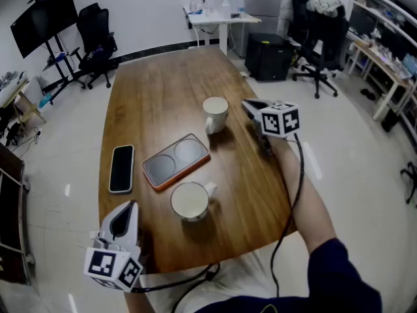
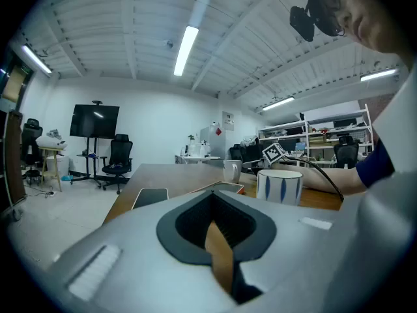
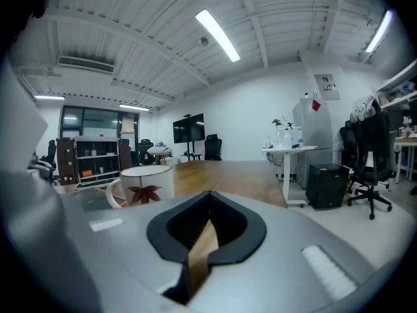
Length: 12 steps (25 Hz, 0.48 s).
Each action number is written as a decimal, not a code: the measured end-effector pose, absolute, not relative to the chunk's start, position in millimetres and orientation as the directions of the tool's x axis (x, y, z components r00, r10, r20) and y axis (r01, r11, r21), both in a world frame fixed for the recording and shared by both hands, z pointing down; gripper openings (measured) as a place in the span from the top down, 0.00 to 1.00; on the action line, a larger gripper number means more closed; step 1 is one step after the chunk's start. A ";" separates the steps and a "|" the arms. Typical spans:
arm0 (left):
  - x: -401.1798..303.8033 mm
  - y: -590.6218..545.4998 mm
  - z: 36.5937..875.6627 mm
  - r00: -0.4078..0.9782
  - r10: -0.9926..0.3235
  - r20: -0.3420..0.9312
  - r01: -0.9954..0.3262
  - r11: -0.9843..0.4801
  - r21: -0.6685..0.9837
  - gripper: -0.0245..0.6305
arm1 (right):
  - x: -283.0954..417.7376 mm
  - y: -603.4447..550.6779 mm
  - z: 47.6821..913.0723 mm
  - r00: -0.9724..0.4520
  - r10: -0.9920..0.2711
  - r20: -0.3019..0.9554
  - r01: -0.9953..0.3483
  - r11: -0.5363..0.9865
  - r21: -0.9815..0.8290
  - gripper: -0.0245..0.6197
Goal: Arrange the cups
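Observation:
Two white cups stand on the wooden table (image 1: 163,103). The far cup (image 1: 215,113) bears a red leaf (image 3: 144,186) and stands just left of my right gripper (image 1: 247,104), apart from it. The near cup (image 1: 190,201) has blue stripes (image 2: 280,186); its handle points right. Between the cups lies an orange-edged tray (image 1: 176,160) with two round hollows, both bare. My left gripper (image 1: 132,205) sits at the table's near left edge, left of the near cup. Both grippers' jaws are shut with nothing in them, as the left gripper (image 2: 214,204) and right gripper (image 3: 207,204) views show.
A black phone (image 1: 121,168) lies left of the tray. A cable (image 1: 293,194) trails from the right gripper along the forearm. Office chairs (image 1: 98,41), a desk (image 1: 221,18) and shelves (image 1: 384,57) stand around the table.

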<state>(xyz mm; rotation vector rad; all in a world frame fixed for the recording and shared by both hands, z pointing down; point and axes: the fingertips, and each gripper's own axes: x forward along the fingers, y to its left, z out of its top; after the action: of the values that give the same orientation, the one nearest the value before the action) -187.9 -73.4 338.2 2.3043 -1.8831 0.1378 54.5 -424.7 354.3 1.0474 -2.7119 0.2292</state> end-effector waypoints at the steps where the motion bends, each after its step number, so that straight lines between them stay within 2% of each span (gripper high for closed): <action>1: -188.3 -72.9 338.2 0.199 -0.965 0.173 -0.979 -0.190 0.067 0.96 | 52.9 -424.7 353.6 -0.722 -0.640 0.263 -0.675 0.735 -0.062 0.96; 12: -188.6 -72.3 337.3 0.195 -0.966 0.172 -0.980 -0.185 0.069 0.96 | 49.4 -424.0 351.8 -0.728 -0.633 0.262 -0.667 0.742 -0.061 0.96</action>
<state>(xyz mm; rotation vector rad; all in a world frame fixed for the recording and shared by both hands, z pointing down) -188.6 -72.3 337.3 2.2964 -1.8915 0.1341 49.4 -424.0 351.8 1.0294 -2.7189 0.2224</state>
